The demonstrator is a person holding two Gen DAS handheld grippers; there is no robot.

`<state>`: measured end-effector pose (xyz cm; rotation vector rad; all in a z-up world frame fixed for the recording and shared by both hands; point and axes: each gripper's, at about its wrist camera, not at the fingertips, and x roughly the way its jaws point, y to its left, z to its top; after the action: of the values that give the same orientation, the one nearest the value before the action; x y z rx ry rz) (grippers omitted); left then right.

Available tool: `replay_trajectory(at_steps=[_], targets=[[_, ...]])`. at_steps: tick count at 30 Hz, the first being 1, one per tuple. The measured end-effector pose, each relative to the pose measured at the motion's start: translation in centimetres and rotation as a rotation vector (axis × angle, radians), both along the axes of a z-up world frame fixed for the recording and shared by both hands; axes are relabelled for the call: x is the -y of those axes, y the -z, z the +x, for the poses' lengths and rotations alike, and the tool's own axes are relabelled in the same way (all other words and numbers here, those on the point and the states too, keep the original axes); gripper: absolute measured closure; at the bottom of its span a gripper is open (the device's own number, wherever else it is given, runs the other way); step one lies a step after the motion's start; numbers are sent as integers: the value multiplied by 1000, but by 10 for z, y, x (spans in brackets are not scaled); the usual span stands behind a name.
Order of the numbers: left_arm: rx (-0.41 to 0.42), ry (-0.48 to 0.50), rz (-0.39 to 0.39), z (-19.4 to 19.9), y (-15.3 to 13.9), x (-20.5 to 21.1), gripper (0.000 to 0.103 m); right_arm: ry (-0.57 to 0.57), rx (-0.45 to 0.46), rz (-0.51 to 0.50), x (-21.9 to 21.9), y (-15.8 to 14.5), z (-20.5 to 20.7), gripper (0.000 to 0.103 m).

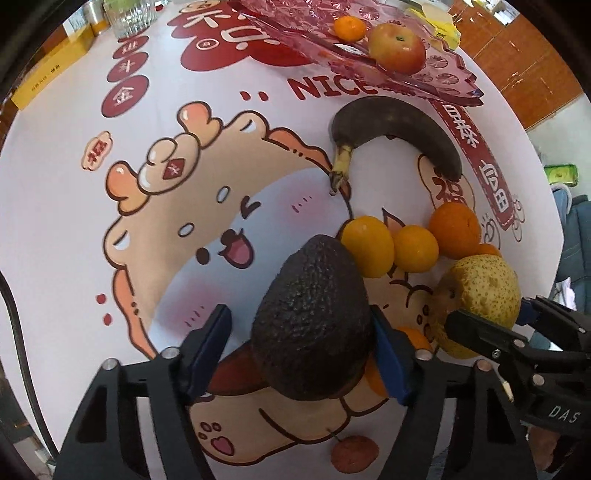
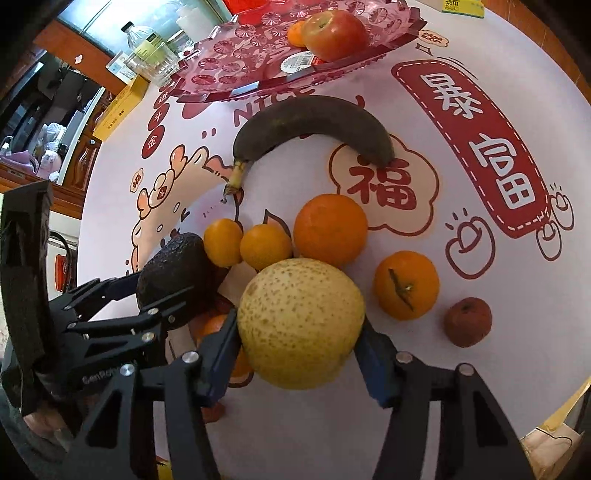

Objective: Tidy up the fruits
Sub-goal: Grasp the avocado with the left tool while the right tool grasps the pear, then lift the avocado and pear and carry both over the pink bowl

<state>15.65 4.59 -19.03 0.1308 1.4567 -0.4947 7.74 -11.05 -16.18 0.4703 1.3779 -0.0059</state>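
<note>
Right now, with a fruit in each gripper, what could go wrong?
The left gripper touches the avocado on one side only, so it could slip out. The pear is round and fills the right gripper, so it might pop loose. The two grippers are close and could bump, knocking the small oranges rolling.

I see a round table point(image 1: 55, 221) under a white cloth printed with red characters and a cartoon animal. Far left on it stand a clear glass point(image 1: 129, 16) and a yellow box point(image 1: 51, 70). Beyond the far right edge I make out wooden cabinets point(image 1: 524, 62). In the right wrist view, a water bottle point(image 2: 142, 37) stands far left, before a dark wooden sideboard point(image 2: 79, 162).
</note>
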Motion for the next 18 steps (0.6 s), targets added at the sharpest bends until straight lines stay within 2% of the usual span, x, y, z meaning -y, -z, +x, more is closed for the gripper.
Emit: replay_trajectory(at_steps=[2,11,18], targets=[[-7,3,-18,-2,-1,2,46,-3,2,-1,1,0,-1,45],[33,-9,29,-11,-3,4,47,-26,14,-16,-2,-2,-2,45],[57,-36,18,-20,-20,-10,47,-72,73,-42,-8,-18,-2,45]])
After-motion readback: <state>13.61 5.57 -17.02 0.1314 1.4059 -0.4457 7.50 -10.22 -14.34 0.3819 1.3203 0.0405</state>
